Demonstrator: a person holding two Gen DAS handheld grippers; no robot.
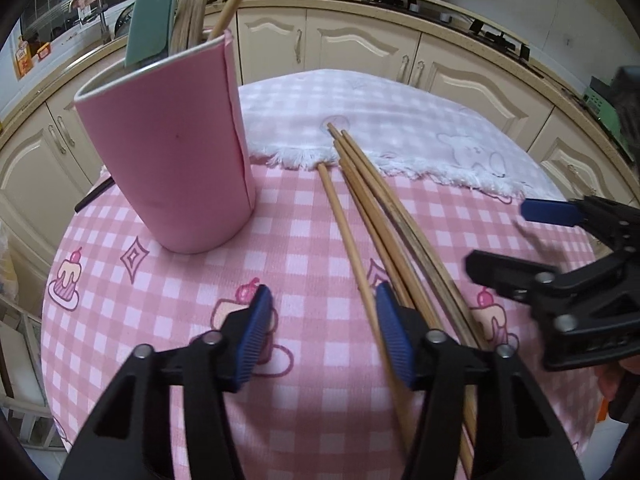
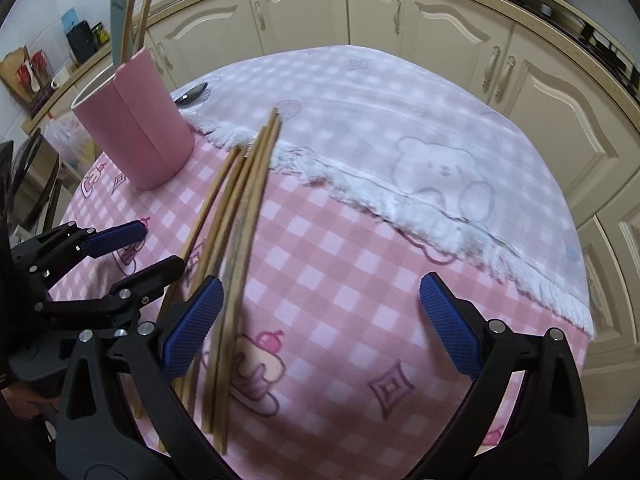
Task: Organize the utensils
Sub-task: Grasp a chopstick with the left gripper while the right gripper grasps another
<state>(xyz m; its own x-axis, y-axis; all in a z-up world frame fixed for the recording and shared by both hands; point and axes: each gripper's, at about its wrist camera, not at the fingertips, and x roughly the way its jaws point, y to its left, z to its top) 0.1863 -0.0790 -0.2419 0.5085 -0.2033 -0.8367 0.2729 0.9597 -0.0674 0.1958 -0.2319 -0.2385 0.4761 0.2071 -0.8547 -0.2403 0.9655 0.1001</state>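
Several wooden chopsticks [image 1: 380, 208] [image 2: 240, 200] lie in a loose bundle on the pink checked tablecloth, their far tips on a white fringed cloth [image 1: 400, 132]. A pink holder [image 1: 172, 160] [image 2: 136, 132] stands upright to their left, with a green spatula [image 1: 152, 12] and bamboo sticks in it. My left gripper [image 1: 325, 336] [image 2: 140, 252] is low over the table, jaws apart; the leftmost chopstick runs just inside its right finger, with no pad pressing on it. My right gripper [image 2: 322, 320] [image 1: 516, 240] is wide open, its left finger [image 2: 196, 320] beside the bundle.
A metal spoon [image 2: 192, 94] lies on the white cloth [image 2: 400, 132] behind the holder. The round table's edge [image 2: 576, 360] drops off close on the right. Cream kitchen cabinets [image 1: 360, 48] curve around the far side, with a stove and pot above them.
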